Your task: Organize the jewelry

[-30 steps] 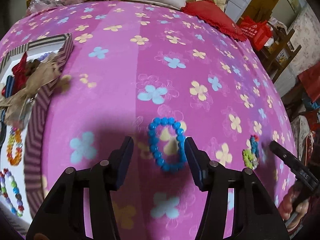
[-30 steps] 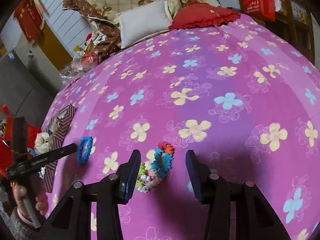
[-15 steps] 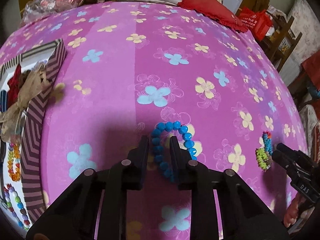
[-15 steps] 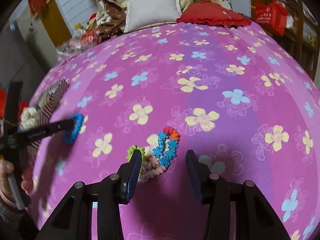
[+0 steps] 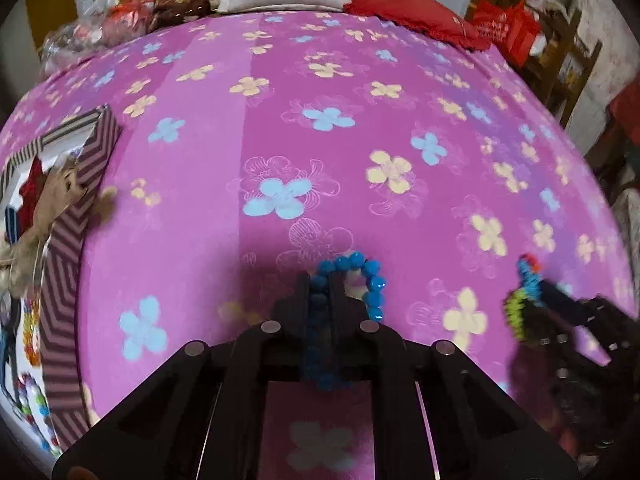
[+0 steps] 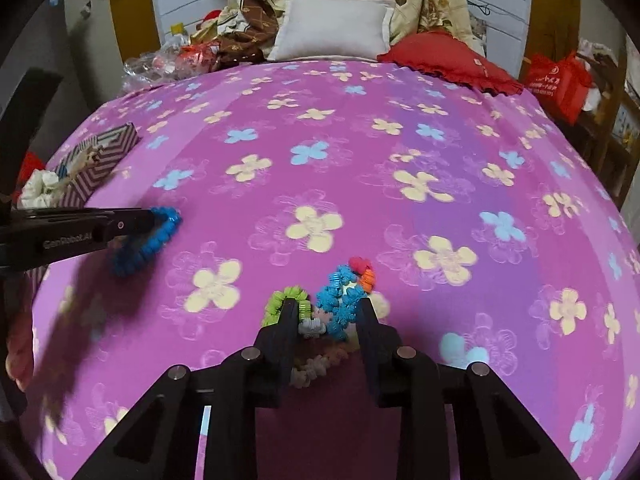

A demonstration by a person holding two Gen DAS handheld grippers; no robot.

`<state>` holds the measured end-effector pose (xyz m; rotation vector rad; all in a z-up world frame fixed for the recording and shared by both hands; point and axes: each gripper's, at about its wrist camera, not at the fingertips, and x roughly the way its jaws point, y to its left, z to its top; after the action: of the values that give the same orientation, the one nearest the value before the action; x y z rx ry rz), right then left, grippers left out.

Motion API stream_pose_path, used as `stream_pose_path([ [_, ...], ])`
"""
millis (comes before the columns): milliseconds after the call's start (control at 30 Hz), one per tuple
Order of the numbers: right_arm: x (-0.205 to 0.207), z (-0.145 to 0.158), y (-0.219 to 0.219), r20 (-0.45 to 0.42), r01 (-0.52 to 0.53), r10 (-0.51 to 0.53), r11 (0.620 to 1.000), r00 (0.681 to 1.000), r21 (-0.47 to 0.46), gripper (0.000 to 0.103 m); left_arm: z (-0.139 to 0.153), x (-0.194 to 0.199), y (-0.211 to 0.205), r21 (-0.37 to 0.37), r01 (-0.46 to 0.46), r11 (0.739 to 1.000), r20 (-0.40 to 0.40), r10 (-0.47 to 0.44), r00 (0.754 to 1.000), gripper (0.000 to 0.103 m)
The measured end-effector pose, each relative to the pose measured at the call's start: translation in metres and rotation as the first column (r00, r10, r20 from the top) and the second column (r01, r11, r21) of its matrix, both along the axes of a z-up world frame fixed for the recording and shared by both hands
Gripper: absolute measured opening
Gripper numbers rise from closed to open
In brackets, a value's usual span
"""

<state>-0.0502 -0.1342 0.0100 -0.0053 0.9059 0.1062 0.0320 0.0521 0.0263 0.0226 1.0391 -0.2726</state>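
My left gripper [image 5: 321, 286] is shut on one side of a blue bead bracelet [image 5: 370, 280], held just above the pink flowered bedspread [image 5: 320, 140]. It also shows in the right wrist view [image 6: 144, 240], hanging from the left gripper's tip. My right gripper [image 6: 328, 312] has narrowed around a multicoloured frilly bracelet [image 6: 340, 296] that lies on the bedspread; its fingers [image 6: 290, 312] press against the green and blue parts. A striped jewelry box [image 5: 68, 240] at the left holds several bead bracelets.
A white cushion [image 6: 332, 26], a red cushion [image 6: 448, 62] and patterned blankets lie at the far end of the bed. A red bag [image 6: 556, 80] and wooden furniture stand at the right. A cloth bow [image 5: 44, 208] hangs over the box wall.
The left gripper closed fully on the blue bracelet and lifted it a little. The right gripper moved forward over the multicoloured bracelet and closed in around it.
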Motion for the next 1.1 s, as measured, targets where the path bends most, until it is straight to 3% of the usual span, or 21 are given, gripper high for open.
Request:
stream_pose_path([
  [100, -0.003, 0.01, -0.01, 0.016, 0.008, -0.01, 0.997, 1.0, 0.082, 0.011, 0.018, -0.012, 0.004, -0.03, -0.004, 1.0, 0.032, 0.005, 0.999, 0.007],
  [367, -0.009, 0.032, -0.042, 0.023, 0.045, -0.054, 0.949, 0.998, 0.312, 0.011, 0.076, -0.056, 0.012, -0.128, 0.032, 0.991, 0.115, -0.018, 0.993, 0.007],
  [500, -0.013, 0.041, -0.061, 0.018, 0.046, -0.06, 0.898, 0.998, 0.437, 0.011, 0.095, -0.078, 0.013, -0.148, 0.051, 0.988, 0.134, -0.031, 0.991, 0.007],
  [600, -0.016, 0.042, -0.074, -0.007, 0.044, -0.049, 0.823, 0.999, 0.567, 0.011, 0.102, -0.092, 0.016, -0.155, 0.048, 0.987, 0.14, -0.027, 0.99, 0.007],
  [733, -0.021, 0.046, -0.081, -0.003, 0.038, -0.047, 0.773, 0.999, 0.634, 0.011, 0.114, -0.11, 0.023, -0.155, 0.033, 0.987, 0.164, -0.007, 0.986, 0.007],
  [867, -0.027, 0.051, -0.079, 0.011, 0.027, -0.044, 0.775, 0.999, 0.631, 0.011, 0.127, -0.123, 0.037, -0.179, 0.011, 0.984, 0.183, 0.022, 0.983, 0.007],
  [1100, -0.037, 0.074, -0.056, 0.056, -0.005, -0.029, 0.849, 0.998, 0.529, 0.011, 0.144, -0.137, 0.072, -0.203, -0.032, 0.979, 0.214, 0.077, 0.974, 0.007],
])
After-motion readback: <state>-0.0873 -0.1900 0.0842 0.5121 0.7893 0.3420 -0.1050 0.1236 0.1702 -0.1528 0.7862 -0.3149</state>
